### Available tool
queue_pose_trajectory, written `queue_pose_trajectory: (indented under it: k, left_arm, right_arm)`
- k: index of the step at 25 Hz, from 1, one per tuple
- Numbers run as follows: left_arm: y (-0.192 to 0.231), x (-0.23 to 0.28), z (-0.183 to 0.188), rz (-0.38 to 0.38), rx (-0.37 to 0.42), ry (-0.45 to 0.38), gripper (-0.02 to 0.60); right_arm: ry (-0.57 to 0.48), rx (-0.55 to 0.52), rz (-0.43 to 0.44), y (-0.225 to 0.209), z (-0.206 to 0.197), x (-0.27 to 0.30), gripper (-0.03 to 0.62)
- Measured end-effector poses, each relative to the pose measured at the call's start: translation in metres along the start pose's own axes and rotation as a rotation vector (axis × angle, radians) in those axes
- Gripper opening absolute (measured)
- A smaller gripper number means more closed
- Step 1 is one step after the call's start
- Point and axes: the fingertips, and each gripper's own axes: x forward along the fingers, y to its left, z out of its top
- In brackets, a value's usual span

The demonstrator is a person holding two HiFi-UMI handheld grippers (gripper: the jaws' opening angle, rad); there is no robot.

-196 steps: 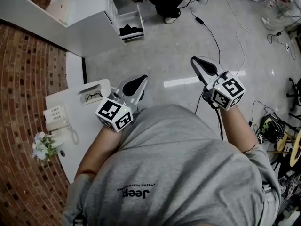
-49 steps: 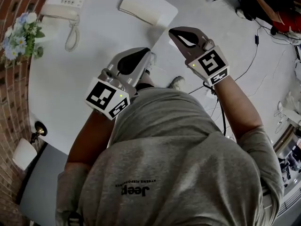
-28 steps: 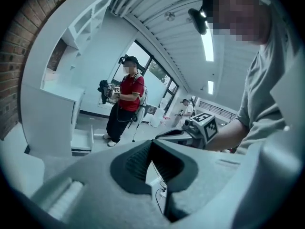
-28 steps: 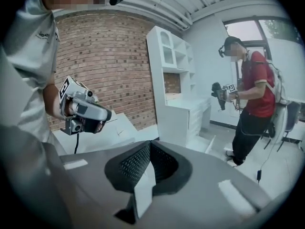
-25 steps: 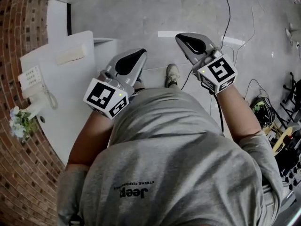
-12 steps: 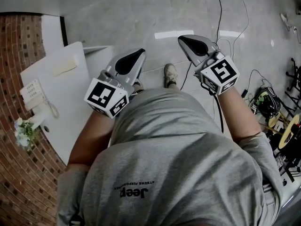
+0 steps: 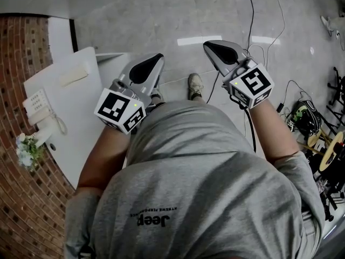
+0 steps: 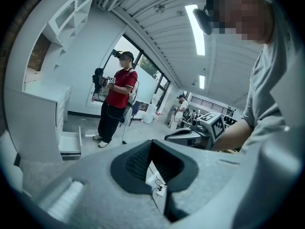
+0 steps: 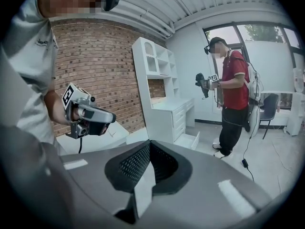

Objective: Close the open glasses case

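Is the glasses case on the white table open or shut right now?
Shut, it seems: the glasses case lies on the white table as one plain pale slab, no glasses or raised lid showing.

Pale glasses case (image 7: 74, 75) — apparently closed, flat

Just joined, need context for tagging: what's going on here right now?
A person stands beside the white table, holding a gripper in each hand in front of the chest. The left gripper and the right gripper are both shut and empty, and neither touches anything. The glasses case lies on the table, apart from both grippers, and looks closed from the head view. Nothing is being handled at this moment.
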Motion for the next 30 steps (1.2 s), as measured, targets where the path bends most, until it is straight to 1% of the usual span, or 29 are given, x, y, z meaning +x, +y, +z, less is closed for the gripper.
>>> queue_pose_trajectory:
  k: [11, 30]
  left_arm:
    - [0.001, -0.006, -0.004, 0.01, -0.008, -0.008, -0.003]
    - [0.003, -0.012, -0.005, 0.022, -0.01, -0.019, -0.003]
  right_arm:
    - [0.027, -0.007, 0.021, 0.006, -0.003, 0.005, 0.008]
    - [0.034, -0.022, 0.037, 0.011, -0.002, 0.01, 0.008]
